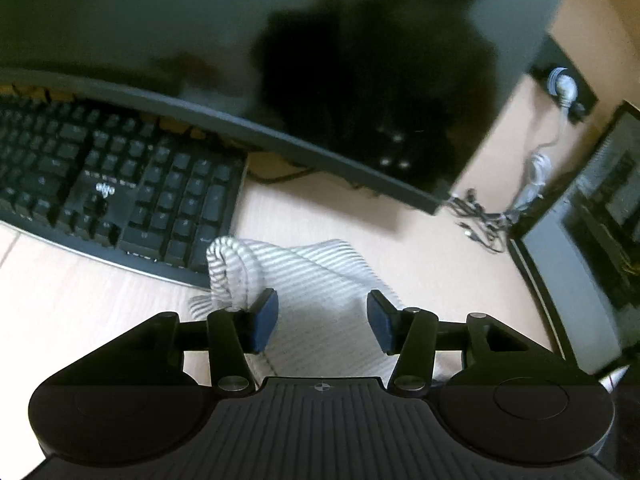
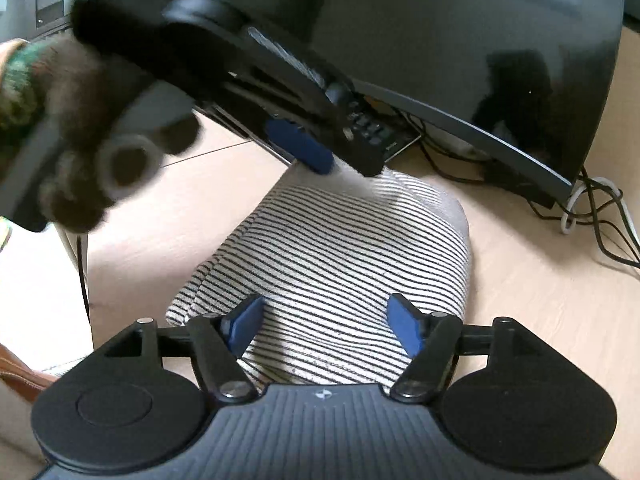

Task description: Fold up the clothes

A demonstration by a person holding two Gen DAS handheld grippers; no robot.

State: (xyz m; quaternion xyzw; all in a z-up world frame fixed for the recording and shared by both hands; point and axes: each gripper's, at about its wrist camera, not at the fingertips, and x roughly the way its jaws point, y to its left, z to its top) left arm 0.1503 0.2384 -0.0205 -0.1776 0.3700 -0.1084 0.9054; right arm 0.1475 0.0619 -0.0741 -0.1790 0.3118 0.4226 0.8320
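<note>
**Striped garment folded on the bench, both jaws wide**

The striped garment [image 2: 332, 264] lies folded on the pale wooden bench [image 2: 540, 300], in front of a monitor [image 2: 460, 40]. The right gripper [image 2: 326, 326] hovers over its near edge, jaws spread, holding nothing. The left gripper [image 1: 322, 320] stands above the far edge near a keyboard [image 1: 120, 192], jaws likewise apart.

left tool [image 2: 320, 160] is motion-blurred above the striped garment [image 2: 340, 260]; its tips' grip cannot be told.

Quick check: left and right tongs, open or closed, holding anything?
Left tongs: open, holding nothing, over the striped garment.
Right tongs: open, holding nothing, over the same garment.
</note>
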